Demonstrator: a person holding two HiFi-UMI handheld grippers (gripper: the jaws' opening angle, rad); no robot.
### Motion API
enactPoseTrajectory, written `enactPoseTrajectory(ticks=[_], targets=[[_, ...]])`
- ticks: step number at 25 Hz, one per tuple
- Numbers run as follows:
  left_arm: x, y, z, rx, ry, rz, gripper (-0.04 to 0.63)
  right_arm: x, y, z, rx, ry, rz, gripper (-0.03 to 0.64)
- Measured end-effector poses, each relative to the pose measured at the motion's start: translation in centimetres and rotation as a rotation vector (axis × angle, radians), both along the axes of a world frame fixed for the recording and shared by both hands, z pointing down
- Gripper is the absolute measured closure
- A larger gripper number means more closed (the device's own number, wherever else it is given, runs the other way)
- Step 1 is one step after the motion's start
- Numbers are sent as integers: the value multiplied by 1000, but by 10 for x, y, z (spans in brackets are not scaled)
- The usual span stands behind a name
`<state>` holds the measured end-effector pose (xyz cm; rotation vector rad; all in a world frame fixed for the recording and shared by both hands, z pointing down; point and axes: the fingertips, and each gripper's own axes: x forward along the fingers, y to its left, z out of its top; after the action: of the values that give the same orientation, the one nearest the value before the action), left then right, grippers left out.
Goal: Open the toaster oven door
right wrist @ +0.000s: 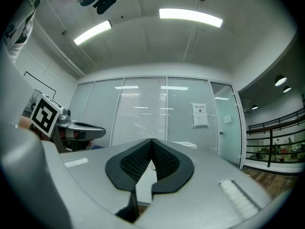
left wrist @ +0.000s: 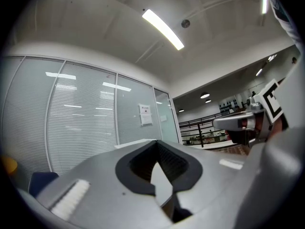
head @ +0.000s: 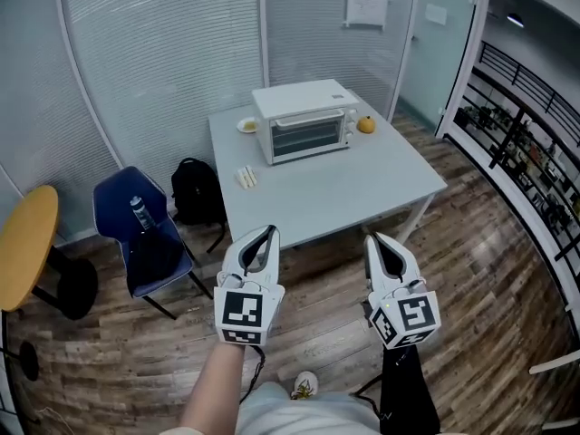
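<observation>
The white toaster oven [head: 306,120] stands at the far side of the light grey table [head: 362,193], its glass door [head: 308,137] closed. Both grippers are held in the air well short of the table's near edge, far from the oven. My left gripper [head: 270,230] has its jaws closed tip to tip with nothing between them, and so does my right gripper [head: 372,237]. The left gripper view shows the left gripper [left wrist: 156,143] shut and empty, pointing up towards the blinds. In the right gripper view the right gripper [right wrist: 151,140] is likewise shut and empty.
An orange [head: 366,125] lies right of the oven, a small plate [head: 247,125] left of it, and a small white item [head: 246,178] sits on the table. A blue chair [head: 136,229] with a bottle, a black backpack [head: 198,191] and a yellow round table [head: 23,243] are at left.
</observation>
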<state>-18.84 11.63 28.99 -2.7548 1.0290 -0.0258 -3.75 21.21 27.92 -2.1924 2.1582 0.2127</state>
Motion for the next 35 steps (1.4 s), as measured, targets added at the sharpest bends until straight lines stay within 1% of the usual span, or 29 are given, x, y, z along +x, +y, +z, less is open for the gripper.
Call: enactPoseTrajectory(ticks=[5, 9, 18, 22, 26, 29, 35], targets=[[20, -14, 0, 5, -9, -3, 540, 20, -12, 2, 7, -10, -2, 615], [35, -25, -5, 15, 1, 6, 540, 33, -22, 4, 9, -10, 6, 615], [77, -83, -5, 15, 16, 22, 540, 69, -73, 2, 20, -6, 6, 615], [99, -117, -4, 6, 28, 30, 540, 86, -107, -2, 27, -11, -12, 615], [123, -155, -4, 8, 30, 39, 540, 107, -147, -3, 31, -13, -2, 615], [141, -192, -2, 10, 18, 35, 540, 120, -184, -5, 25, -2, -9, 615], [174, -264, -7, 3, 23, 46, 540, 150, -257, -20, 26, 13, 5, 615]])
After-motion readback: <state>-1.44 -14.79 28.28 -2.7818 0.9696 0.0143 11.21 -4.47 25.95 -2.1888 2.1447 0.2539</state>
